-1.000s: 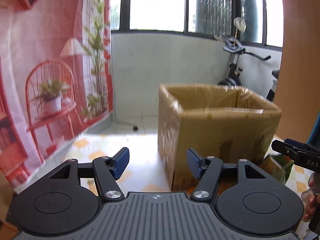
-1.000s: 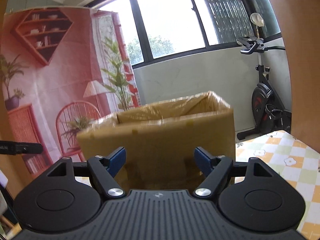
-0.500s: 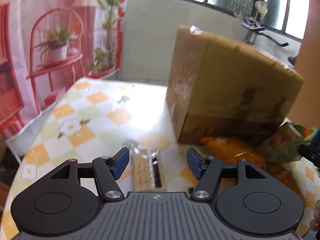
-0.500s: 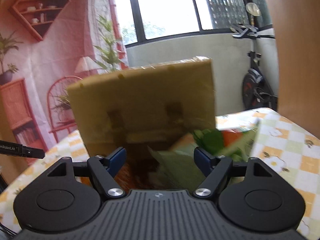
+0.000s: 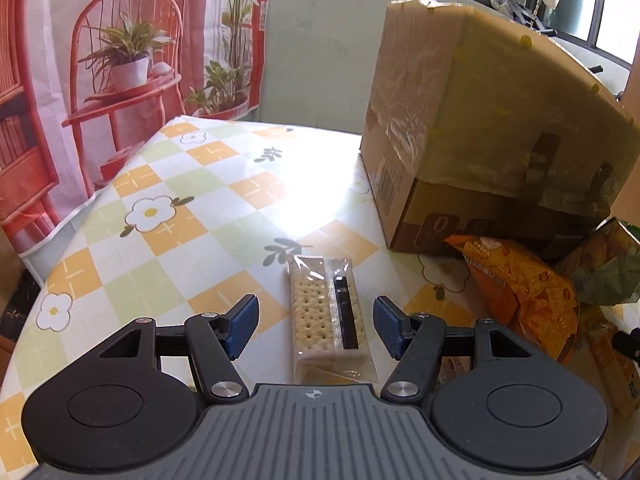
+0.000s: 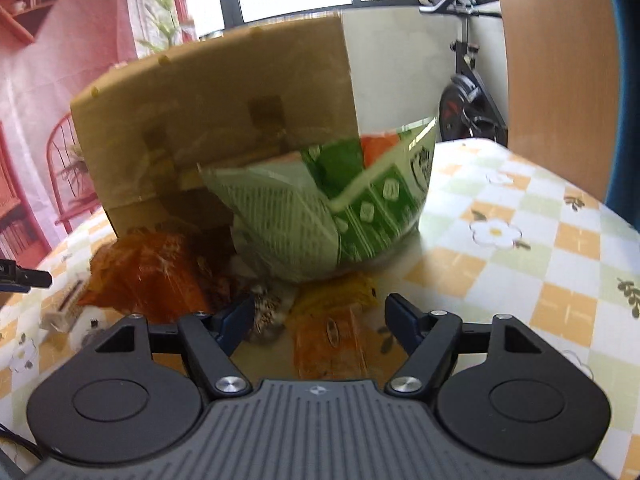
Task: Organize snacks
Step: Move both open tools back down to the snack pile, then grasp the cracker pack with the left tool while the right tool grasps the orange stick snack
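Note:
A clear pack of crackers (image 5: pixel 328 312) lies on the checked tablecloth between the jaws of my open left gripper (image 5: pixel 316 326), which touches nothing. A tall cardboard box (image 5: pixel 480 120) stands behind it; it also shows in the right wrist view (image 6: pixel 216 120). An orange snack bag (image 5: pixel 520 284) lies at the box's foot. My open, empty right gripper (image 6: pixel 320 320) hovers over a small yellow-orange packet (image 6: pixel 332 332). A big green snack bag (image 6: pixel 332 204) leans on the box, with an orange bag (image 6: pixel 148 276) to its left.
The table (image 5: pixel 168 216) has a yellow, green and white flower cloth, and its edge curves at the left. A red printed backdrop hangs to the left. An exercise bike (image 6: pixel 468 92) stands behind the table. The left gripper's tip (image 6: pixel 24 278) shows at the left edge of the right wrist view.
Both grippers have tilted down and dropped toward the table. The cracker pack has come between the left jaws, and the snack pile now fills the right wrist view. Both stayed open.

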{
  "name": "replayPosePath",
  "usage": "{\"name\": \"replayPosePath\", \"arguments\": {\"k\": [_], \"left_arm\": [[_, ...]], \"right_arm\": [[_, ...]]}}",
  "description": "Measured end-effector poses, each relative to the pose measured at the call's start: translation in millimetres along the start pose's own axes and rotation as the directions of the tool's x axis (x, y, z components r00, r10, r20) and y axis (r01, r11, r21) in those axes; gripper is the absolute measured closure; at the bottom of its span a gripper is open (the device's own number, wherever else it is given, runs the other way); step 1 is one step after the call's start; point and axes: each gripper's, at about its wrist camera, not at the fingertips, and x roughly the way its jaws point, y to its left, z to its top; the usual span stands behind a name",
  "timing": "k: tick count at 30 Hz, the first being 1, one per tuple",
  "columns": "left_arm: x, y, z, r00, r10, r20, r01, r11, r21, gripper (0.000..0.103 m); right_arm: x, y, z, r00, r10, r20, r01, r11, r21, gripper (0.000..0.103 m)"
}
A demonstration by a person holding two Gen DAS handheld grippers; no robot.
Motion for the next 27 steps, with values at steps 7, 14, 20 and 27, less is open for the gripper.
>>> {"name": "replayPosePath", "arguments": {"k": [7,14,20,27], "left_arm": [[13,-1,-3,1.0,0.005,-0.026,-0.005,1.0,0.006,0.037],[31,-2,5,1.0,0.008,-0.03,-0.009,0.999,-0.042,0.037],[47,-13,9,0.998,0.026,-0.054,-0.027,1.0,-0.013,0.038],[44,-17,5,0.998,0.036,-0.059,-0.036,0.999,-0.007,0.055]], "right_arm": [[5,2,-14,0.996,-0.005,-0.092,0.004,1.0,-0.012,0.047],[13,4,-16,0.994,0.05,-0.096,-0.05,0.999,-0.001,0.057],[15,3,-16,0.993,0.062,-0.097,-0.061,0.998,0.019,0.057],[16,0,-18,0.993,0.071,-0.094,-0.069,0.997,0.027,0.057]]}}
